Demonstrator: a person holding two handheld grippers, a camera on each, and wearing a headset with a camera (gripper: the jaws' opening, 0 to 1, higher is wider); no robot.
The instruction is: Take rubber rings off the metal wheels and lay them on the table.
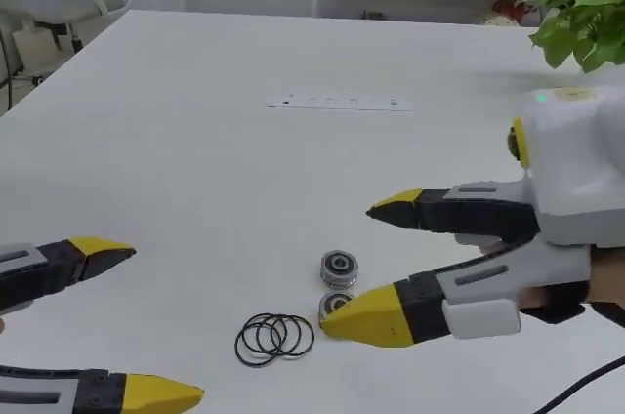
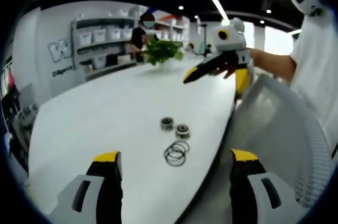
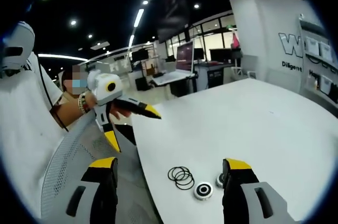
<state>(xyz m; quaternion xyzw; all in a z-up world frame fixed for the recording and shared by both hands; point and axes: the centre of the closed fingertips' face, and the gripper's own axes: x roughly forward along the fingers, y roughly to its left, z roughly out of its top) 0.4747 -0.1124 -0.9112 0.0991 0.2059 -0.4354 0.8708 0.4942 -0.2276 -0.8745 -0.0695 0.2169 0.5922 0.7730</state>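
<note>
Right gripper [image 3: 170, 162] hangs spread and empty just over the two metal wheels [image 1: 339, 268], its lower jaw covering part of the nearer one. Left gripper [image 1: 156, 326] is also spread with nothing in it, off to the other side of the loose rubber rings [image 1: 274, 337]. These lie overlapping on the white counter [image 1: 293, 160], just beside the wheels. Several rings seem to be off already; whether either wheel carries another is too small to tell. If one does, the next move likely calls for one gripper to pin that wheel while the other catches the thin ring's edge and peels it off.
</note>
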